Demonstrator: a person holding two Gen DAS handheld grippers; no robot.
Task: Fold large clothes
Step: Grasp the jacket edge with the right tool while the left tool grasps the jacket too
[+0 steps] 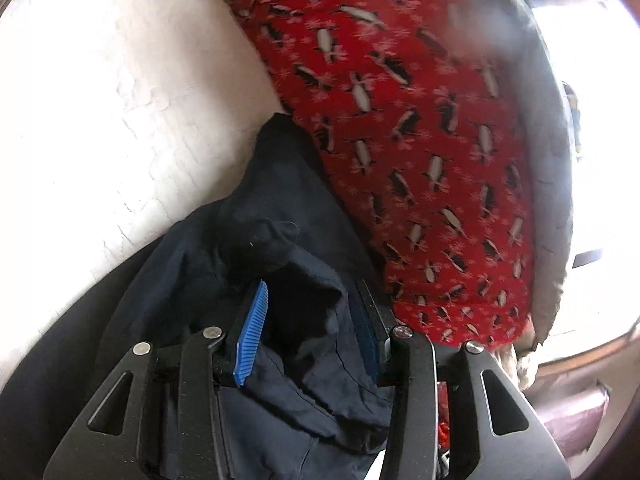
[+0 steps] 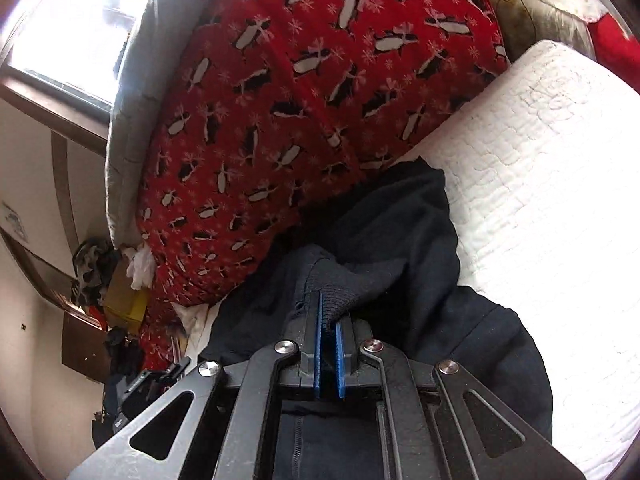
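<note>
Right gripper [image 2: 329, 320] is clamped tight on the ribbed edge of the navy garment [image 2: 400, 232], which lies on the white quilt [image 2: 540, 160] beside the red penguin blanket [image 2: 300, 100]. Left gripper [image 1: 308, 332] gapes wide, navy cloth bunched between its pads.

My left gripper [image 1: 308, 320] has its jaws spread wide, the blue ribbed pad [image 1: 252, 336] on one finger fully exposed and the other pad mostly in shadow. Folds of the dark navy garment [image 1: 280, 248] bulge up between the two fingers, but the pads do not press together on them. My right gripper [image 2: 329, 320] has its jaws drawn close, blue pads nearly parallel, pinching a ribbed knit edge of the same navy garment [image 2: 360, 280] just at the fingertips. Both grippers point along the garment, tilted downward over it.
</note>
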